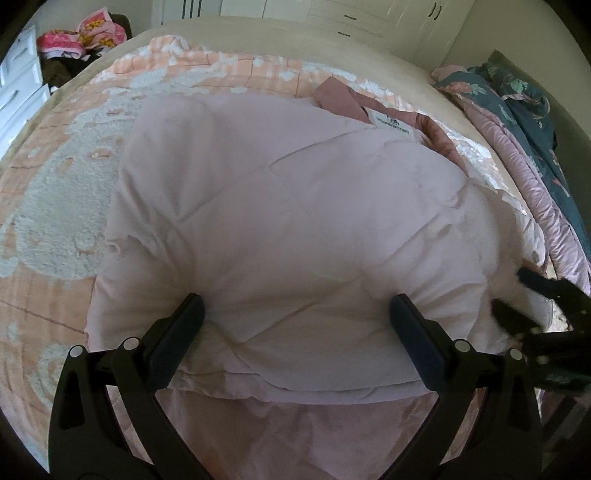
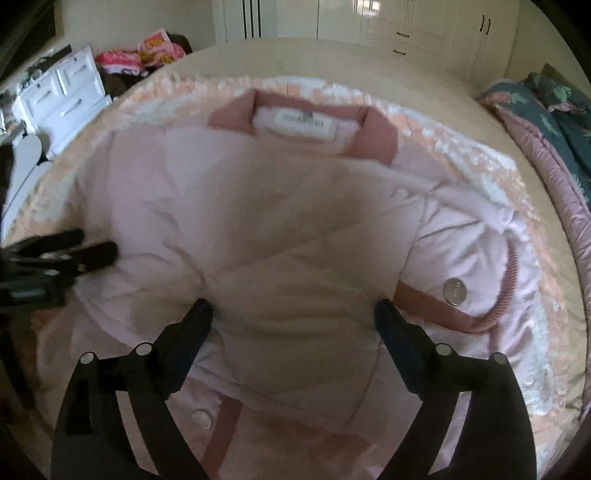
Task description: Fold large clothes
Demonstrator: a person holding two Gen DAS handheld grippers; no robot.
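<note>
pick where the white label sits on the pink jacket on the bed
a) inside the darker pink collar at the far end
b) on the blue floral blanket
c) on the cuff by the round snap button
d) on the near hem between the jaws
a: in the right wrist view the white label lies inside the darker pink collar at the far end of the jacket.

Both wrist cameras are looking steeply down, close over a pale pink jacket on a bed, sharing the jacket and far wardrobes.
</note>
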